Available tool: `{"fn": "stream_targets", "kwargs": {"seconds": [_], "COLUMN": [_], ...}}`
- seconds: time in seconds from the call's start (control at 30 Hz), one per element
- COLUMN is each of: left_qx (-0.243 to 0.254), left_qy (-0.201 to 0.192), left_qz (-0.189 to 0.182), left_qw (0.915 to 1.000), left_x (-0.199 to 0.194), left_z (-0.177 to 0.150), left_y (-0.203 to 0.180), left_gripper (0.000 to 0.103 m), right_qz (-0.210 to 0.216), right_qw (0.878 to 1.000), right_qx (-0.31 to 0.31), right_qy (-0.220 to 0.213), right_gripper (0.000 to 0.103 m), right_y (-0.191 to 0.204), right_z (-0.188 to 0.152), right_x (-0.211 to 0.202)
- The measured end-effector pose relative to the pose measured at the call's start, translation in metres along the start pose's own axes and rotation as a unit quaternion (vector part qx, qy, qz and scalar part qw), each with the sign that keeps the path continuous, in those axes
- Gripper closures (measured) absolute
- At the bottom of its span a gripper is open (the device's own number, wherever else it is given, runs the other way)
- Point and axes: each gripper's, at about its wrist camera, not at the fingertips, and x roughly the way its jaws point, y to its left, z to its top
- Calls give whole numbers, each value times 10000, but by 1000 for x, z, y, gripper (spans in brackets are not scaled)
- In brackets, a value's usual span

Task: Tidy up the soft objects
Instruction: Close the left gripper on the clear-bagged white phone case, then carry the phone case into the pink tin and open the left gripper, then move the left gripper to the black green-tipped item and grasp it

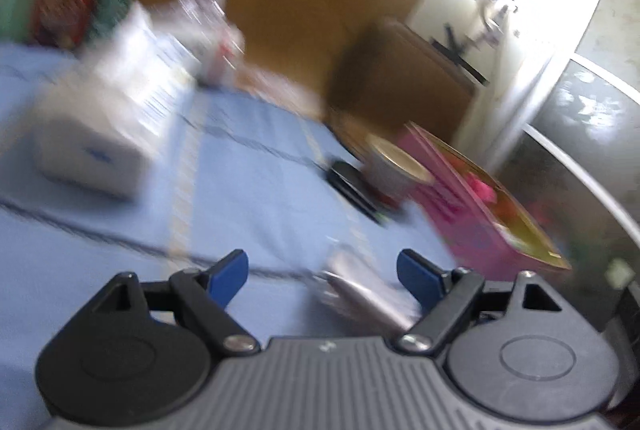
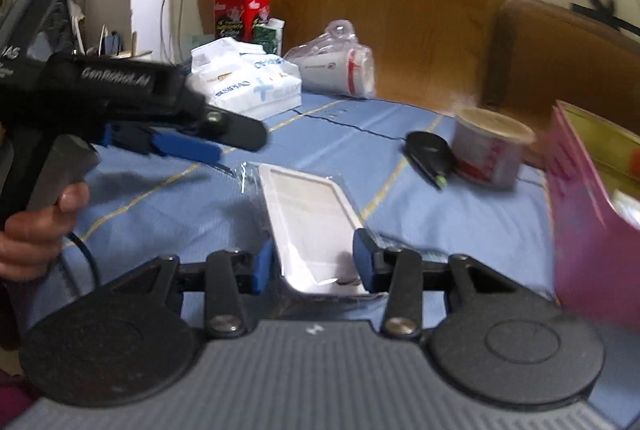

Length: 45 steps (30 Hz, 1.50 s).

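Observation:
A flat white packet [image 2: 308, 214] in clear wrap lies tilted over the blue tablecloth [image 2: 440, 222]. My right gripper [image 2: 312, 264] is shut on its near end, one blue pad against each long side. My left gripper [image 2: 216, 150] comes in from the left, held by a hand [image 2: 36, 230], with its tip just left of the packet's far end. In the blurred left wrist view, my left gripper [image 1: 322, 276] stands open, and a silvery smear [image 1: 360, 294] that looks like the packet shows low between the fingers without touching them. White soft tissue packs [image 2: 248, 82] [image 1: 100, 134] lie at the back left.
A clear bag with a paper cup [image 2: 336, 66], a red box [image 2: 240, 14] and a green carton [image 2: 272, 34] stand behind the tissue packs. A round tub [image 2: 492, 150], a black object [image 2: 428, 150] and a pink box [image 2: 592, 230] sit at the right. A wooden chair [image 2: 560, 62] is beyond.

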Motion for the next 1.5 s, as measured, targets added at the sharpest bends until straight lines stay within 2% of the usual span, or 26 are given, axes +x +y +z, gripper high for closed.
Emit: {"fn": "stream_targets", "kwargs": {"seconds": [0.07,0.13,0.2,0.27,0.33,0.37,0.4,0.43,0.47,0.53,0.63,0.77,0.87,0.97,1.03,1.1,1.17,1.23,1.27,1.4,1.5], "left_qx": [-48,-31,44,25,-72,-90,-90,-72,-20,275,542,1106,1398,1580,1746,1945,2165,2221,2187,2119,2040], "left_qy": [245,560,617,716,696,681,657,632,584,446,348,85,61,204,322,407,445,409,408,196,78], "left_qz": [-72,97,348,415,396,389,383,323,231,116,-53,-472,-753,-879,-820,-658,-302,-70,-70,-112,173], "left_qw": [9997,9984,9975,9966,9968,9969,9971,9974,9980,9986,9979,9927,9873,9833,9807,9778,9748,9741,9749,9770,9788], "left_x": [10,25,33,37,37,37,36,35,33,28,28,35,57,96,124,148,170,176,174,139,107], "left_z": [-3,-3,-3,-1,-2,-2,-2,-2,1,11,30,59,71,73,67,59,49,43,41,42,42], "left_y": [-13,-25,-34,-38,-36,-37,-39,-43,-49,-68,-94,-142,-178,-205,-226,-242,-254,-253,-249,-217,-175], "left_gripper": [22,41,60,62,64,65,69,72,76,76,76,76,76,75,71,60,49,49,49,45,42], "right_qz": [21,63,29,27,19,91,140,153,181,223,1,-536,-1046,-1627,-1969,-2391,-2799,-3042,-3045,-2821,-2506], "right_qw": [9995,9989,9988,9985,9970,9964,9958,9959,9953,9933,9902,9811,9735,9651,9598,9528,9457,9386,9373,9381,9429], "right_qx": [300,442,469,551,770,843,907,896,952,1090,1151,1099,1008,1072,1188,1277,1326,1408,1474,1496,1339], "right_qy": [-82,-133,-140,-69,108,78,69,26,-50,-310,-789,-1496,-1768,-1752,-1611,-1370,-991,-819,-832,-1341,-1736], "right_gripper": [57,55,49,25,16,19,26,39,44,54,55,55,55,54,54,53,44,40,40,38,44], "right_y": [-5,-7,-9,-15,-24,-28,-30,-30,-31,-32,-38,-54,-77,-107,-131,-155,-175,-190,-193,-177,-153], "right_z": [-3,-5,-6,-8,-12,-15,-14,-15,-16,-18,-14,2,10,8,2,-2,-4,-8,-10,-14,-9], "right_x": [-4,-5,-6,-7,-5,-6,-6,-8,-10,-16,-30,-56,-71,-77,-74,-64,-52,-48,-51,-74,-84]}}
